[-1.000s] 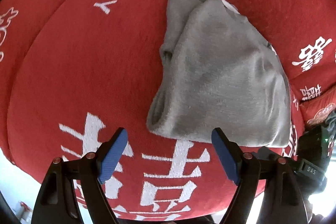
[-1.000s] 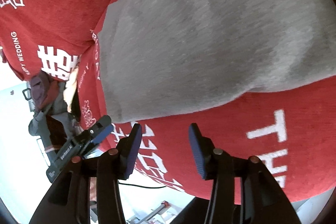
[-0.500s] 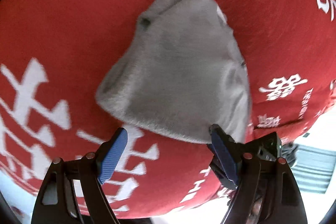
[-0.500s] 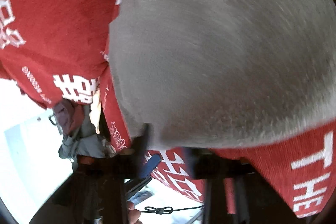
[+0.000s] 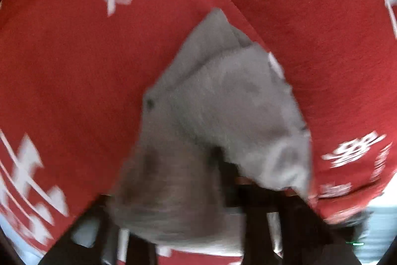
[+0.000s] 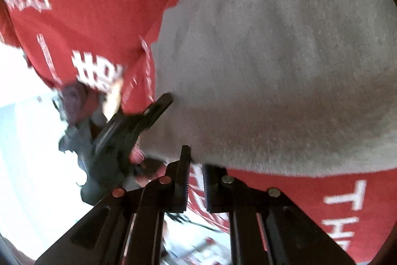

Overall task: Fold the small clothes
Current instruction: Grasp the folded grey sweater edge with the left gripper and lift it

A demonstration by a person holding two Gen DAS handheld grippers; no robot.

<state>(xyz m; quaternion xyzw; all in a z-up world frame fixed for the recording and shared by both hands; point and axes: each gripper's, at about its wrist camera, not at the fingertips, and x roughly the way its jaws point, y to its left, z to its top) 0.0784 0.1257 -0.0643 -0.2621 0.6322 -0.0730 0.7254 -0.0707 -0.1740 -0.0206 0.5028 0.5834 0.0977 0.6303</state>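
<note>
We see our right gripper [image 6: 196,173]: black linkage arms, round silver and copper-red screws, ribbed dark pads, at lower centre.

A small grey garment [image 5: 223,101] of soft, fuzzy matt knit lies on a red fleecy matt blanket with white printed lettering [image 5: 74,66]

1. I've got the garment [image 5: 223,101] lying on the cloth cover [image 5: 74,66], which spreads under it on all sides.
2. Left wrist view: garment's near edge drapes over the left gripper [image 5: 198,222], jaws closing with fabric between them.
3. Right wrist view: right gripper [image 6: 196,180] sits at the garment's near hem, left gripper further left along that edge.
</note>
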